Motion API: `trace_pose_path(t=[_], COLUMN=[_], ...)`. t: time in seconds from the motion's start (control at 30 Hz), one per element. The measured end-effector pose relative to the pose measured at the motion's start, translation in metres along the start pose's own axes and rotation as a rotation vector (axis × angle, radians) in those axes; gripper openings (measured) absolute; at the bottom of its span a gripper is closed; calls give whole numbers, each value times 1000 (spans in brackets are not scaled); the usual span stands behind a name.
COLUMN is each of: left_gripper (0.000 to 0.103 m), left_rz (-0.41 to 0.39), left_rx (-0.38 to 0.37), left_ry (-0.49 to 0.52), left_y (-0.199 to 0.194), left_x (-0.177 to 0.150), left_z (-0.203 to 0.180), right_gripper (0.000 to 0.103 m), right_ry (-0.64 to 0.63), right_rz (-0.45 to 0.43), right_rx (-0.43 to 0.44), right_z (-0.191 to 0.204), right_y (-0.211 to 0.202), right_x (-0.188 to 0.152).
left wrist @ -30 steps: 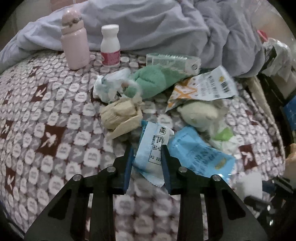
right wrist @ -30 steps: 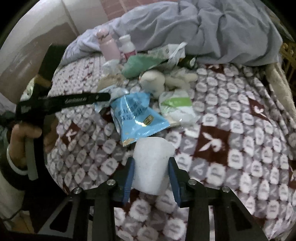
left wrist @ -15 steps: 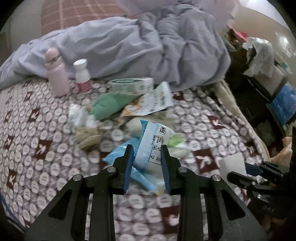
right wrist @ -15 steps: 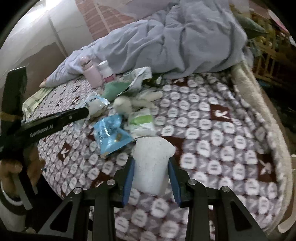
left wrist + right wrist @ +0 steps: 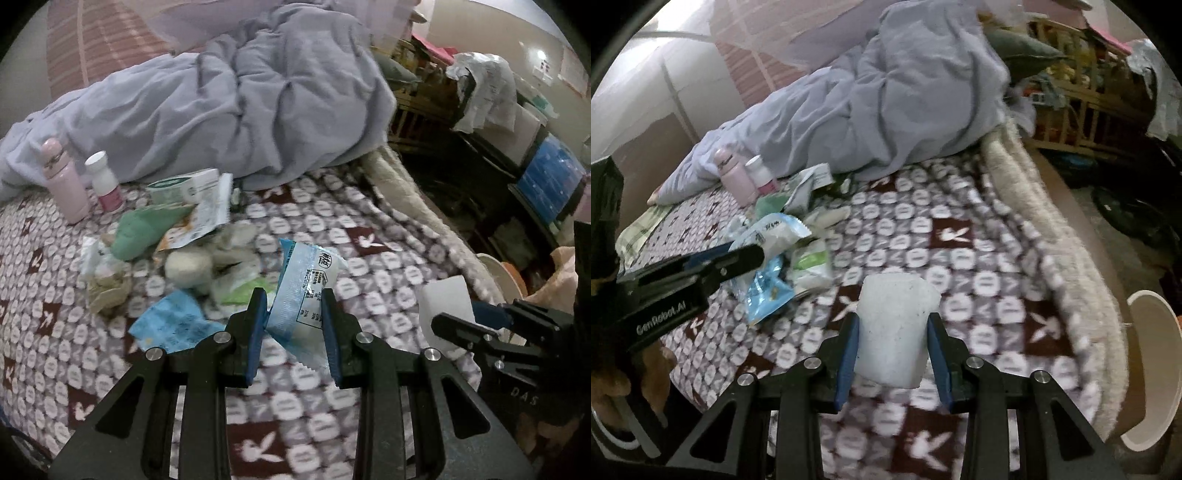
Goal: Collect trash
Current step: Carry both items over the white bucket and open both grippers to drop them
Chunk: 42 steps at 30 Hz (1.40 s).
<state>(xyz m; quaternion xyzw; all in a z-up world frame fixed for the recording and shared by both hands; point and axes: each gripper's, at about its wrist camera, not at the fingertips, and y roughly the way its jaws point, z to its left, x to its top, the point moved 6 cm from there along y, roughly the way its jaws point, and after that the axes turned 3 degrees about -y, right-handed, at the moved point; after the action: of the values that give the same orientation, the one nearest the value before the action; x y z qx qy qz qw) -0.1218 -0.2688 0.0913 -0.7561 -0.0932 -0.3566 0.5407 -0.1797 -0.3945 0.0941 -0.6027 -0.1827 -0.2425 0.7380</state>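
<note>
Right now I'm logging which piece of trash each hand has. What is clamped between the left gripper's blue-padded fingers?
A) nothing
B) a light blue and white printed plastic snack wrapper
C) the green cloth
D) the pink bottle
B: the left gripper is shut on the light blue and white printed plastic snack wrapper, lifted above the patterned blanket, while the right gripper holds a white paper cup.

Both wrist cameras look forward along their fingers, down across the patterned bed blanket (image 5: 373, 236) toward the grey duvet (image 5: 236, 107). The left view sits nearer the duvet; the right view hangs further back (toward the blanket's fleecy edge). Both share the duvet (image 5: 886, 110), blanket (image 5: 960, 236) and pink bottle (image 5: 62, 181) (image 5: 733, 177).
</note>
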Motion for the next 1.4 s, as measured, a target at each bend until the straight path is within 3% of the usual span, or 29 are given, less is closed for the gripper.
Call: trace_pose_path(t=[0.6, 1.4], left_gripper=[27, 27], left_rz=[38, 91], left_rx=[-96, -231], left_ry=[88, 250], left_y=[24, 57], left_x=[4, 1], left_z=[-87, -233], right_gripper=[35, 35], right_ry=[106, 305], right_rz=[-41, -61], right_rx=[-114, -257], right_z=[-85, -219], right_y=[-34, -82], right_x=[-7, -49])
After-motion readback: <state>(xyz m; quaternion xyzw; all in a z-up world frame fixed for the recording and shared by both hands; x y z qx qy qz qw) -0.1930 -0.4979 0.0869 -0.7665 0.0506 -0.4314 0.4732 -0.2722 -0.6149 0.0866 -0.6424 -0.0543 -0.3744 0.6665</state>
